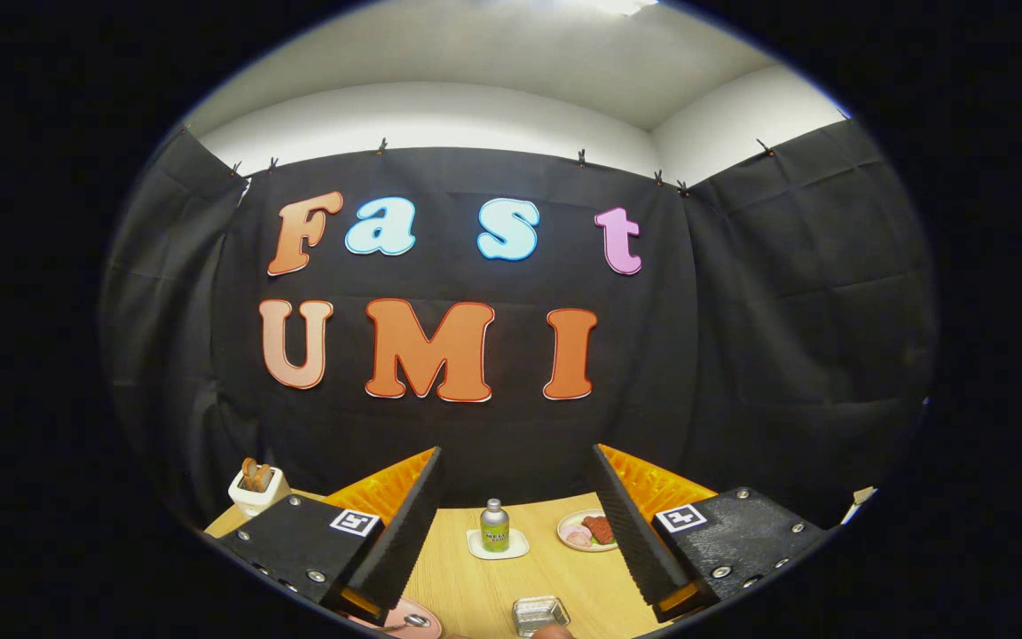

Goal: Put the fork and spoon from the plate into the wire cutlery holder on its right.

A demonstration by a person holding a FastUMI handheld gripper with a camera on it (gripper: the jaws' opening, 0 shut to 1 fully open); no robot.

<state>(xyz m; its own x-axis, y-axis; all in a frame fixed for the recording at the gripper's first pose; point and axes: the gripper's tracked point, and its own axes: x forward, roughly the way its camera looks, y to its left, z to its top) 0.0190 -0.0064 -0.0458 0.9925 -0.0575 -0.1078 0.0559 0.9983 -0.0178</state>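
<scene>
Hovering above the surface (475, 586), the gripper (515, 532) is held with jaws spread, empty. Approach is judged underway; lowering toward the plate (409, 617) beside the wire holder (539, 614) is needed.

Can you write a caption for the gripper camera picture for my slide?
Open gripper hovers above the wooden table, with the pink plate and wire cutlery holder just below and a small bottle beyond.
</scene>
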